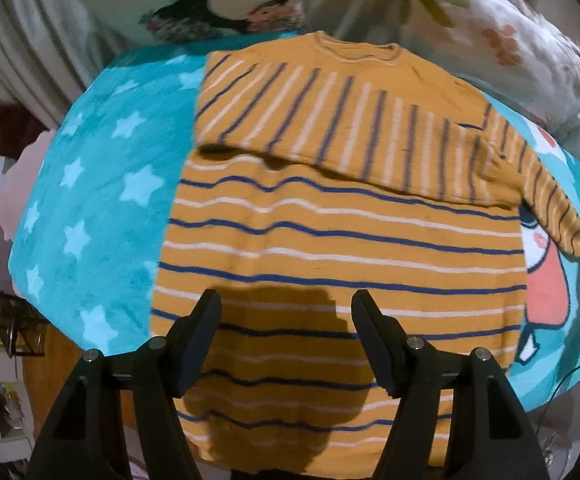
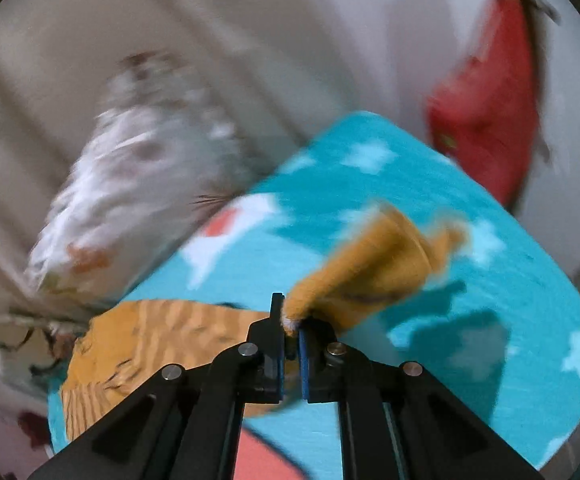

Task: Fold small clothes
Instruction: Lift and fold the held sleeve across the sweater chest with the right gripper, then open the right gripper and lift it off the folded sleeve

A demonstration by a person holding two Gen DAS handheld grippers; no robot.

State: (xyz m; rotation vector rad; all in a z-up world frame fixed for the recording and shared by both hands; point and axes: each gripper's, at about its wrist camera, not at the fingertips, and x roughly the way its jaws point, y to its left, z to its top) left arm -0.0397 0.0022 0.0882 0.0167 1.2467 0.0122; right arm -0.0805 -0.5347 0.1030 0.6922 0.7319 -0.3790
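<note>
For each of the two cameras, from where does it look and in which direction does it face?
Left wrist: sits on the left gripper, faces steeply down on the striped orange sweater spread on the turquoise star blanket; its two black fingers stand open over the hem, holding nothing.
Right wrist: sits on the right gripper, looks obliquely across the blanket toward blurred pillows; its fingers are shut on the sweater's sleeve.
Shared: the sweater and the blanket; the sleeve stretches off at the right in the left view.

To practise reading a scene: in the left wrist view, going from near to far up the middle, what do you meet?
Left gripper, fingers apart → striped sweater body → sleeve folded across it → neckline → patterned pillows.
</note>
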